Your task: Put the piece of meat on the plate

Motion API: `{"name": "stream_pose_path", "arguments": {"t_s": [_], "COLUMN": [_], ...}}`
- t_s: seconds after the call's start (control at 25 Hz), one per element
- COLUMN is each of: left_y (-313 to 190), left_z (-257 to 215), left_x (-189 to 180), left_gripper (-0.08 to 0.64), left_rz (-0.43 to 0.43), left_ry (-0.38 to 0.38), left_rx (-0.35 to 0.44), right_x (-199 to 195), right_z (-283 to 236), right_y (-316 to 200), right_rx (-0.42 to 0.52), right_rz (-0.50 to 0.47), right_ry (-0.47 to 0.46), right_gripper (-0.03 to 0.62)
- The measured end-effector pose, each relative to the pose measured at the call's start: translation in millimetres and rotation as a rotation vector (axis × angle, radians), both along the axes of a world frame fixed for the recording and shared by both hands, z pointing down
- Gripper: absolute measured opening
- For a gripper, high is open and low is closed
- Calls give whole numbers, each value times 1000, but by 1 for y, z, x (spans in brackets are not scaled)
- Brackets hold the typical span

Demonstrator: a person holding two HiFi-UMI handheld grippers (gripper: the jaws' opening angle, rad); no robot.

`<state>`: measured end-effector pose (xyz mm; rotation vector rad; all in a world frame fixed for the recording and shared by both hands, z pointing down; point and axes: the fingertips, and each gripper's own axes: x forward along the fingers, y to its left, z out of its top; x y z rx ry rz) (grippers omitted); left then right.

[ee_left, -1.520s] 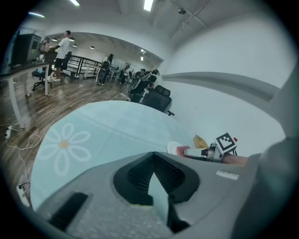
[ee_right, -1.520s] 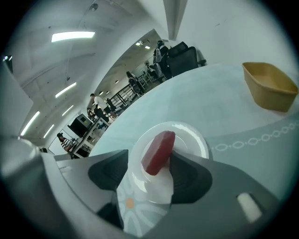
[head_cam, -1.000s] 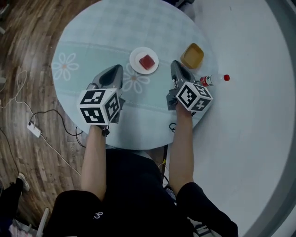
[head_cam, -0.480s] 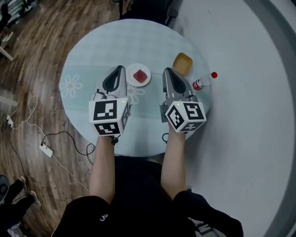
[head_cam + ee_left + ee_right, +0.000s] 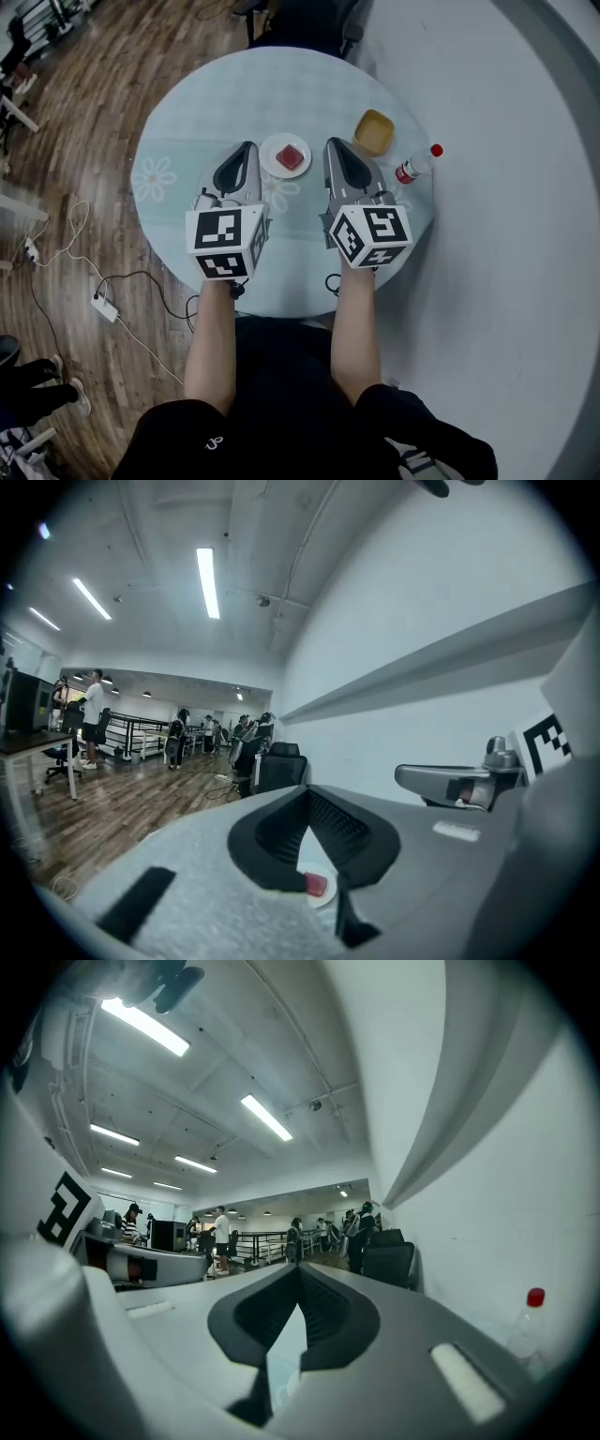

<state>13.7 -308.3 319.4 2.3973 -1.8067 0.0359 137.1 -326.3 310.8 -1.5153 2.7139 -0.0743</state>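
Note:
A red piece of meat [image 5: 291, 157] lies on a small white plate [image 5: 275, 165] near the middle of the round, pale blue table [image 5: 281, 94]. My left gripper [image 5: 247, 148] hovers just left of the plate, shut and holding nothing. To the plate's right hovers my right gripper [image 5: 330, 144], also shut with nothing in it. Both point away from me, above the table. In the left gripper view the closed jaws of the left gripper [image 5: 307, 794] frame the meat [image 5: 316, 885] low down. The right gripper view shows the right gripper [image 5: 300, 1269] with its jaws together.
A yellow bowl [image 5: 373, 131] sits at the back right of the table. A clear bottle with a red cap [image 5: 415, 166] lies near the right edge. A dark chair [image 5: 300, 19] stands beyond the table. Cables and a power strip [image 5: 103, 307] lie on the wooden floor at the left.
Both grippers have risen off the table toward the camera and now flank the plate. The meat has stayed on the plate.

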Motion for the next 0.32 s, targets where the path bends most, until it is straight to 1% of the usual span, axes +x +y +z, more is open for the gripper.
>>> {"name": "stream_pose_path", "arguments": {"t_s": [0.32], "left_y": [6], "left_z": [-7], "left_x": [7], "left_gripper": [-5], "left_rz": [10], "left_ry": [9], "left_rx": [28], "right_x": [-11], "right_z": [-13], "right_y": [9], "right_rx": [40], "right_rz": [-39], "right_ry": [22], "right_gripper": [10]}}
